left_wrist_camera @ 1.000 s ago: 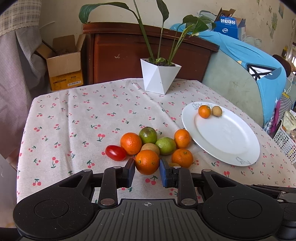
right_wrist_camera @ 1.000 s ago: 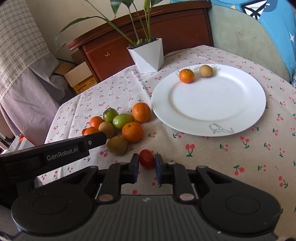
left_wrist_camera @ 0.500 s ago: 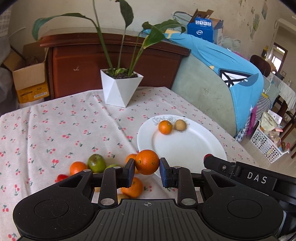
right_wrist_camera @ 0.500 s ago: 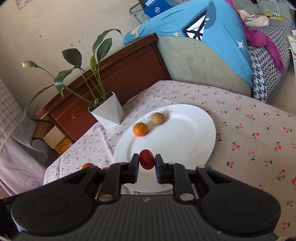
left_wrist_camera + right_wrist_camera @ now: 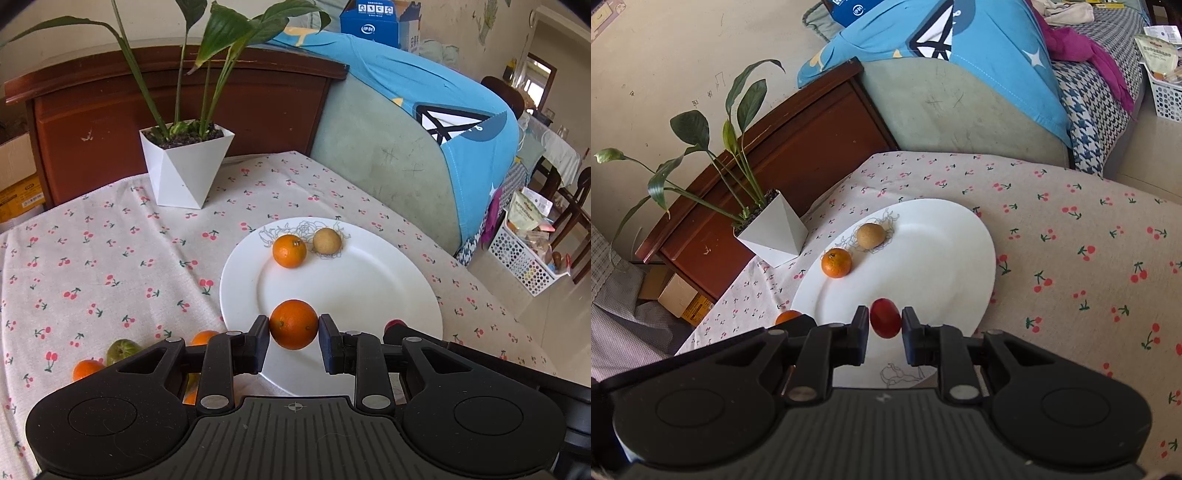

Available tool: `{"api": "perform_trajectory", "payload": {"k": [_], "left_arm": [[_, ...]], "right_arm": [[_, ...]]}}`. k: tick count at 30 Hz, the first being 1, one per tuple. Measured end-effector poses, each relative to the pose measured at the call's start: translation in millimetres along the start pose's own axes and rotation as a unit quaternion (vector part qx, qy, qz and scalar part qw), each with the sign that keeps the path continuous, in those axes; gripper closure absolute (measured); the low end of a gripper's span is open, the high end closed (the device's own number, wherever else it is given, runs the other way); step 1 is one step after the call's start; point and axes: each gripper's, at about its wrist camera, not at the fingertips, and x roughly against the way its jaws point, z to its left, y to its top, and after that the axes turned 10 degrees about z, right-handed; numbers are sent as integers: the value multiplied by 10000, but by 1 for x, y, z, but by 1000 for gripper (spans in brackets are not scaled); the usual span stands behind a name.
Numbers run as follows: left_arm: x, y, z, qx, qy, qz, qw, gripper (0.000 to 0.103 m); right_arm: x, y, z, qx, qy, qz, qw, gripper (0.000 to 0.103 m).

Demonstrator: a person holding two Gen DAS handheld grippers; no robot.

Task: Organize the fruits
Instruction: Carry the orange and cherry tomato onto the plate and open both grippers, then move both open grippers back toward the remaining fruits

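On the cloth (image 5: 110, 258) at the left lie 3 loose fruits (image 5: 123, 350), with the plant pot (image 5: 184, 166) behind them. The left gripper (image 5: 294, 329) is clamped on an orange (image 5: 294, 325) over the near part of the plate (image 5: 369, 295), where a small orange (image 5: 289, 251) and a brown fruit (image 5: 327, 241) rest at the far rim. The right gripper (image 5: 885, 321) has a tomato (image 5: 885, 318) between its jaws, which have just been opening; a thin gap shows at both pads.
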Motion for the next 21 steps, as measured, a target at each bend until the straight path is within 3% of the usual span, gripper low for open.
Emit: {"api": "perform_trajectory", "payload": {"k": [3, 6, 12, 21], "left_arm": [[0, 6, -5, -108, 35, 19, 9999, 75], [6, 13, -6, -206, 100, 56, 9997, 62], [24, 20, 2, -205, 130, 117, 9996, 53], [58, 22, 32, -19, 220, 105, 9997, 53]], "right_arm": [[2, 1, 0, -75, 8, -36, 10000, 81], [5, 4, -1, -188, 144, -29, 9997, 79], [16, 7, 6, -122, 270, -7, 9996, 68], [26, 5, 36, 926, 528, 347, 9937, 62]]}}
